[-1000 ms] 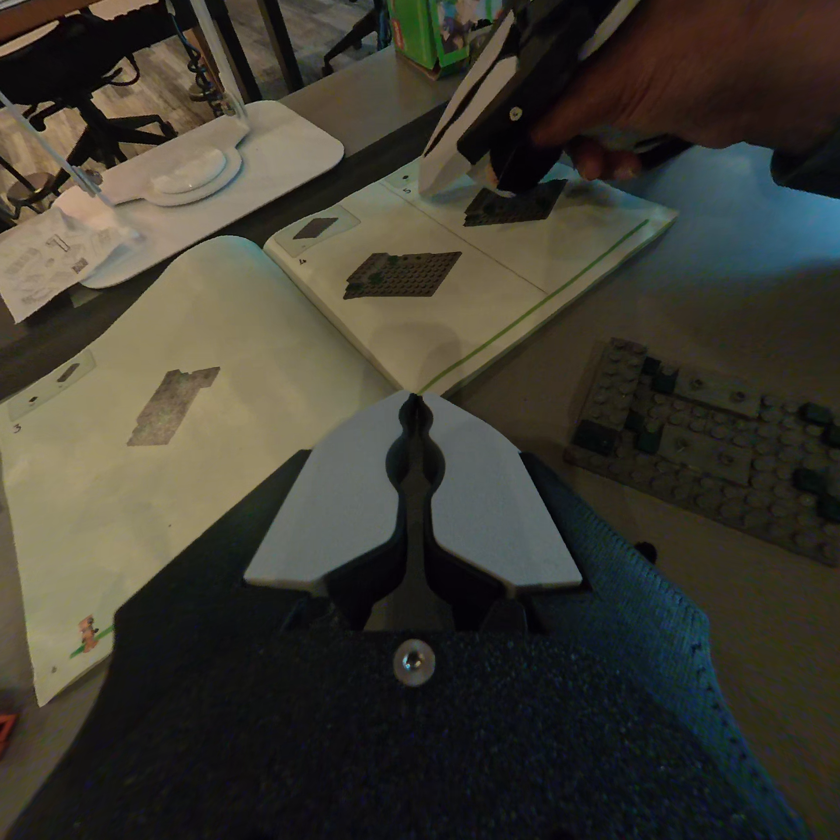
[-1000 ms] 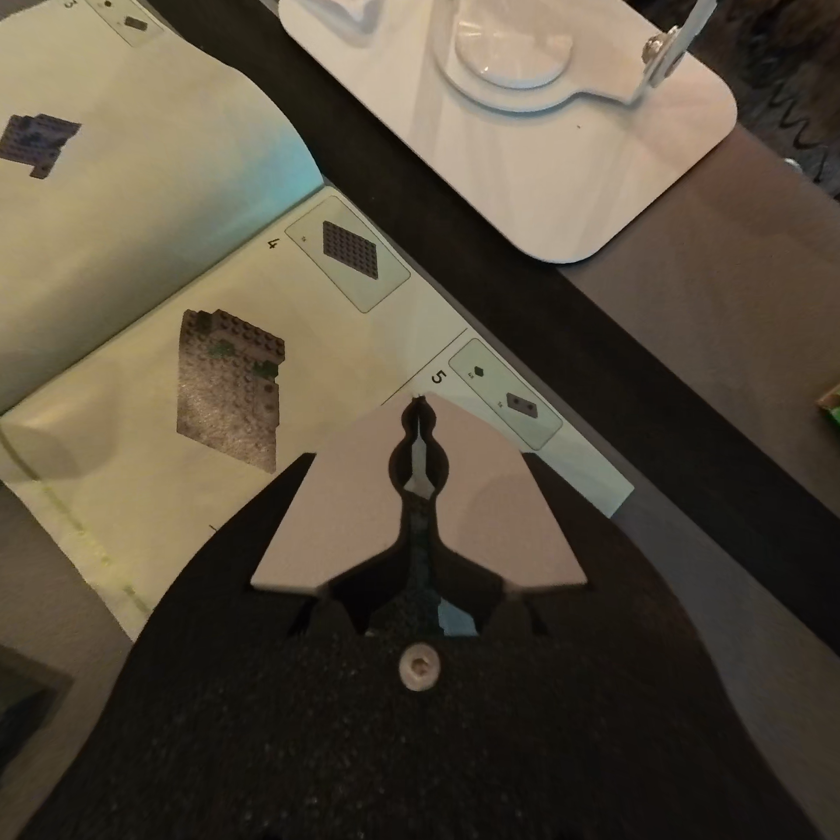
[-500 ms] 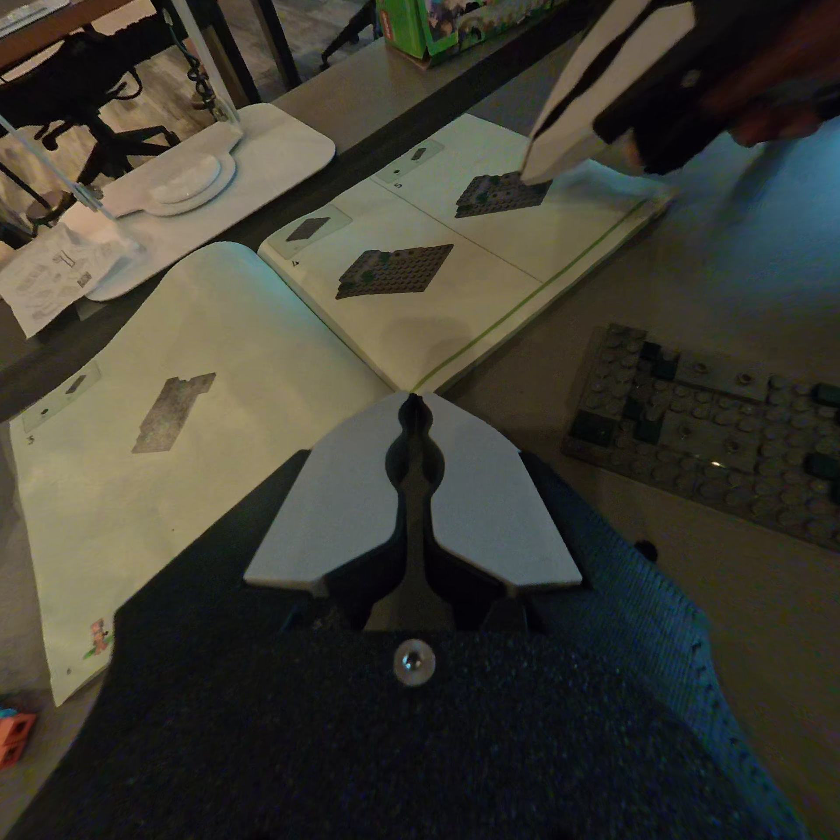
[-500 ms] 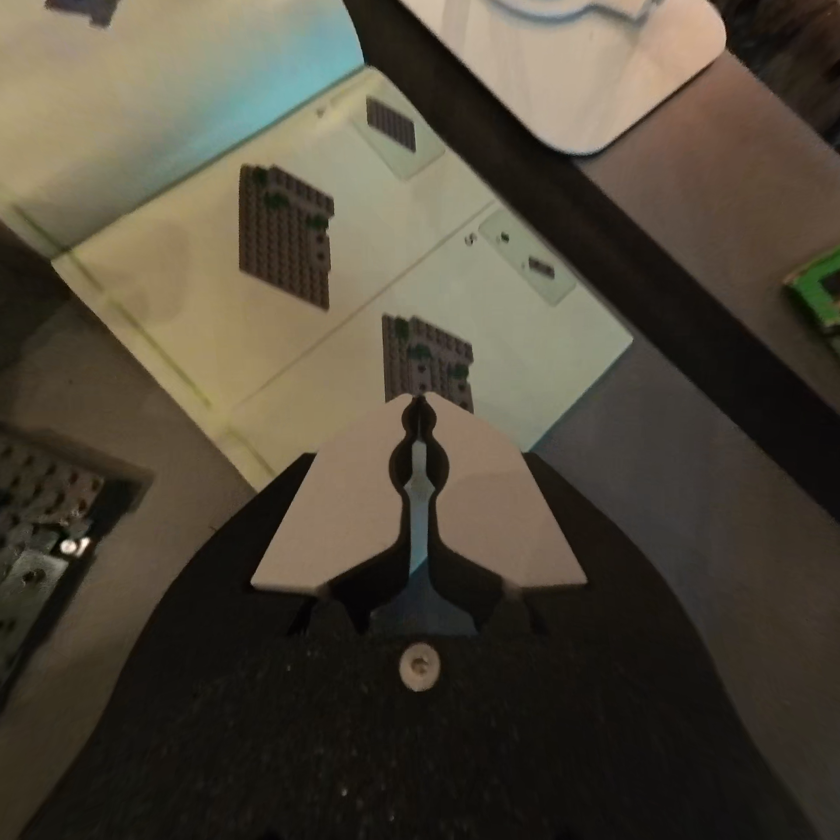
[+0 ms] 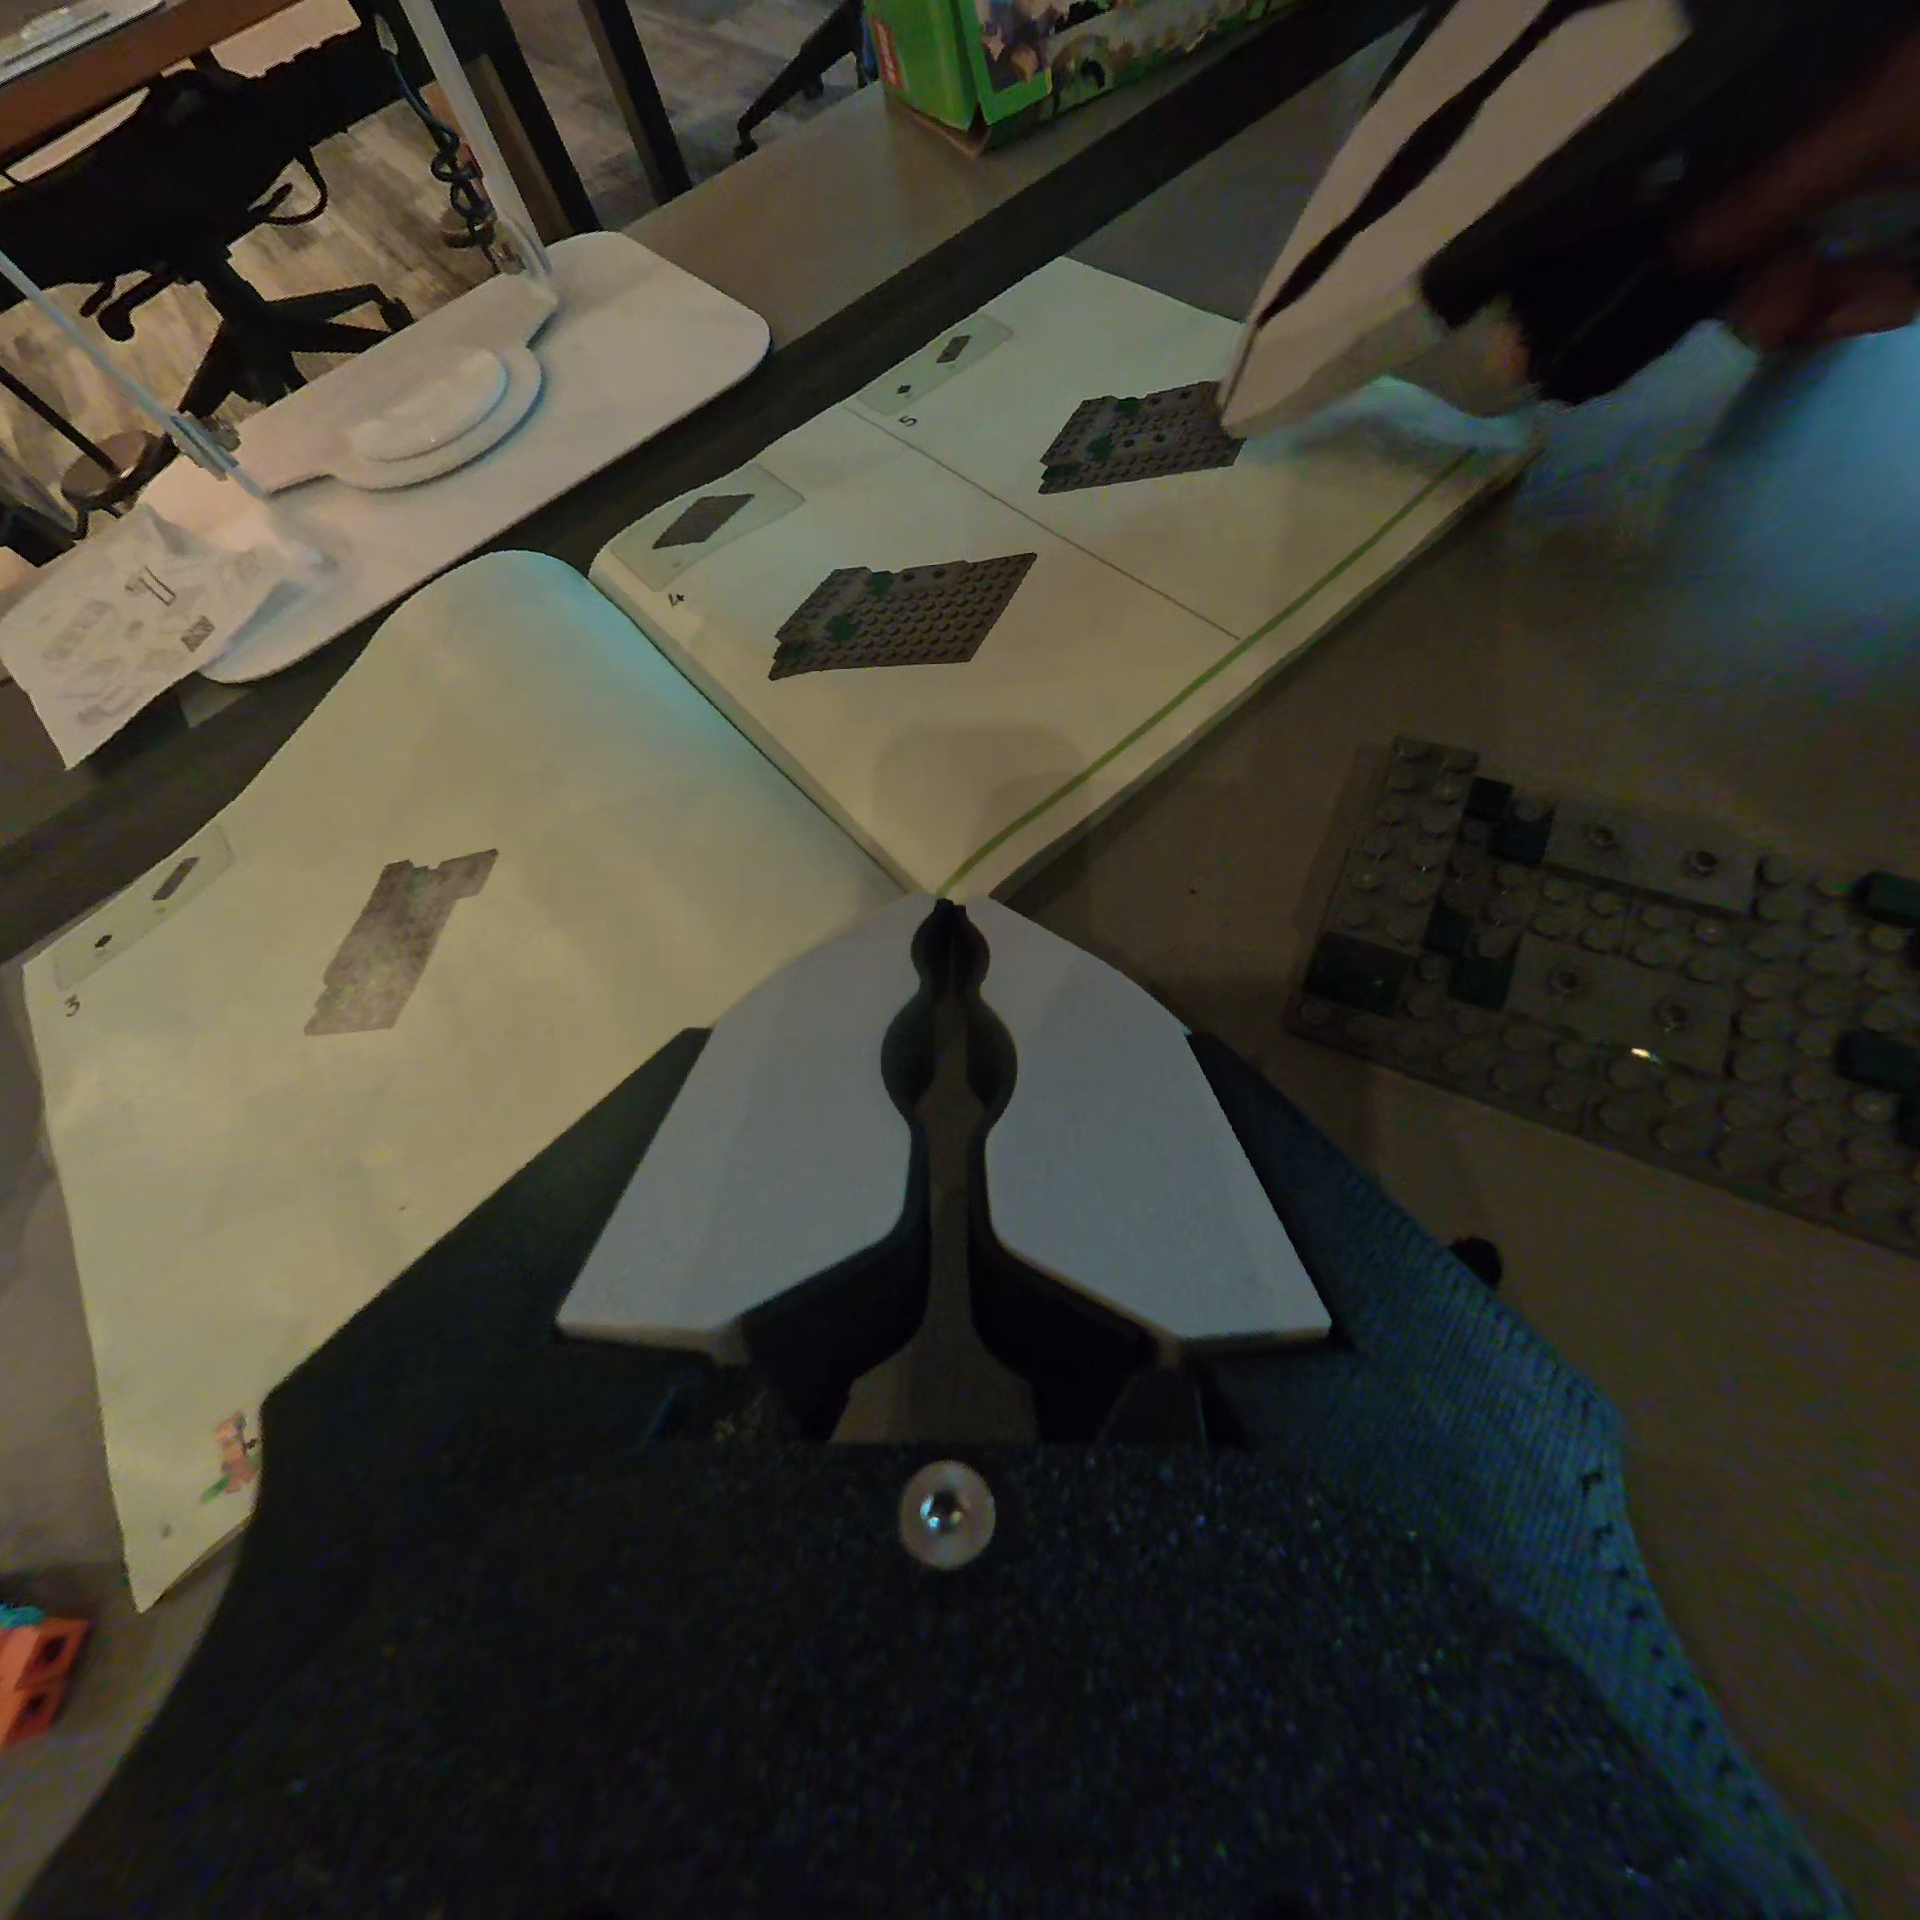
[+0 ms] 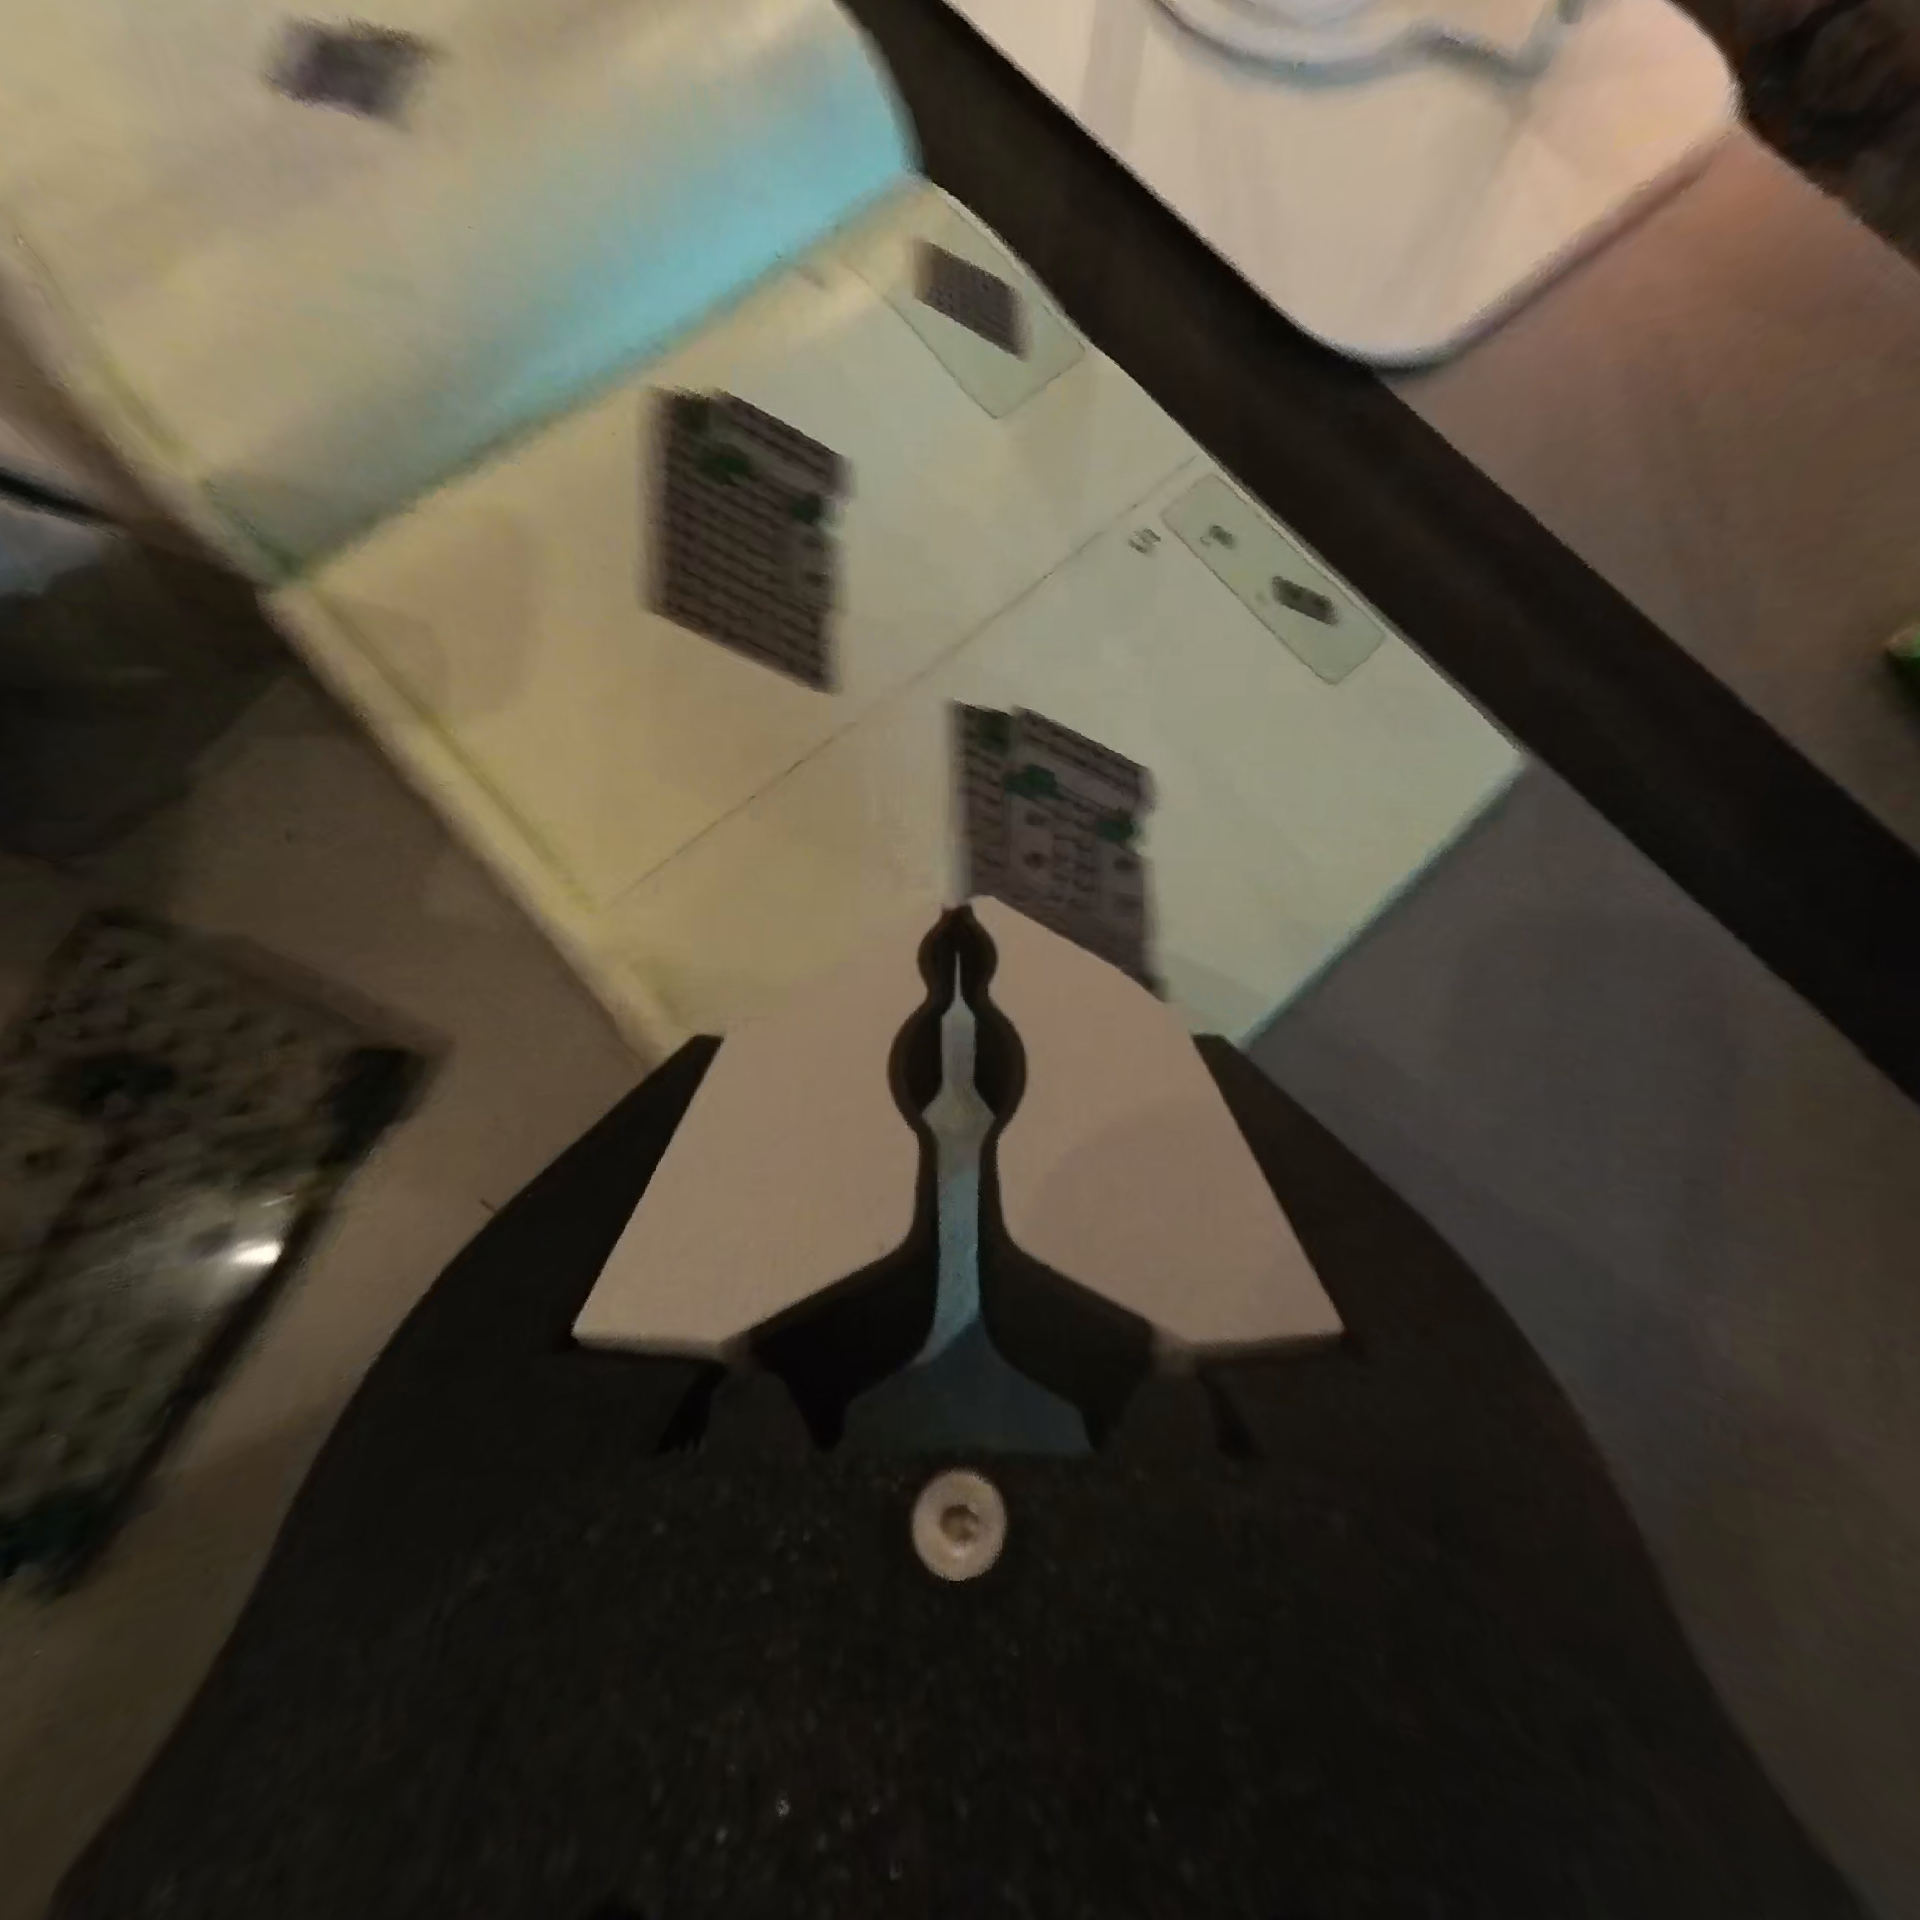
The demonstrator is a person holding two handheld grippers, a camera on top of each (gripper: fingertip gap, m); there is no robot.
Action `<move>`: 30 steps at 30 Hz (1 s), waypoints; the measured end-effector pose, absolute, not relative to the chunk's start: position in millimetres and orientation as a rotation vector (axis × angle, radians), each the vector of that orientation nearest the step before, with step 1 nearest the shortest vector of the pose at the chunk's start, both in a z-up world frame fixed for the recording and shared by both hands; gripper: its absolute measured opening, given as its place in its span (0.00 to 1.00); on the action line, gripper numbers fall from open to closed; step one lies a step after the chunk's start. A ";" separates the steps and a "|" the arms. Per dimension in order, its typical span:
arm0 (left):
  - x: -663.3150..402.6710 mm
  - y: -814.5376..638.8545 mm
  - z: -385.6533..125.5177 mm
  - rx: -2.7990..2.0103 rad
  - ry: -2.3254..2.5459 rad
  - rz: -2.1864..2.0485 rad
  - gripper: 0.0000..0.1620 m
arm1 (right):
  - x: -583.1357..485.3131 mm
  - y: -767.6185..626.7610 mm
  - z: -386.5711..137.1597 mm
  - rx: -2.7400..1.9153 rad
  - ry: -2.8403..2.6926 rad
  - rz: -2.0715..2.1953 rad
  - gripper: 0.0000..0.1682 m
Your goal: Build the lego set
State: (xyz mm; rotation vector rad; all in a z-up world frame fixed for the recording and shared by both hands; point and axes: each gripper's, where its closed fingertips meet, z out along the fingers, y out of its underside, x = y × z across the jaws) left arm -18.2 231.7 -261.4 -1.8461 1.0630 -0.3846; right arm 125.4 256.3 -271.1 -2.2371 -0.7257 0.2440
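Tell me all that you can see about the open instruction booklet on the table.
The instruction booklet lies open and flat on the grey table, its spine running toward the left gripper. Its pale, paper-like pages show printed grey plate drawings with small part boxes; the left page bulges near the spine. A thin green line runs along the right page's lower edge. The shut right gripper hangs at its far right page, over a drawing; contact cannot be told. The grey lego plate lies apart, to its right.

Left tongs [image 5: 943, 909] closed over open booklet [image 5: 623, 790]; right tongs [image 5: 1242, 400] touch its far page; grey plate [image 5: 1662, 987] on bench [image 5: 1558, 644]
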 end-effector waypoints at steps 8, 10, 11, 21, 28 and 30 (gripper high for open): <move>-18.9 232.2 -262.4 -1.849 1.066 -0.369 0.00 | 65.0 175.9 -255.5 -2.163 -0.985 0.343 0.00; -18.9 232.1 -262.7 -1.846 1.070 -0.359 0.00 | 56.3 162.2 -259.0 -2.158 -1.033 0.340 0.00; -19.0 232.0 -262.7 -1.844 1.071 -0.353 0.00 | 52.3 156.2 -261.6 -2.159 -1.056 0.341 0.00; -19.6 230.0 -262.2 -1.829 1.085 -0.319 0.00 | 37.4 136.7 -283.8 -2.185 -1.144 0.344 0.00; -19.6 229.7 -262.3 -1.830 1.086 -0.321 0.00 | 37.6 137.1 -283.6 -2.187 -1.135 0.352 0.00; -19.6 229.7 -262.3 -1.830 1.086 -0.321 0.00 | 37.8 138.8 -279.8 -2.171 -1.120 0.354 0.00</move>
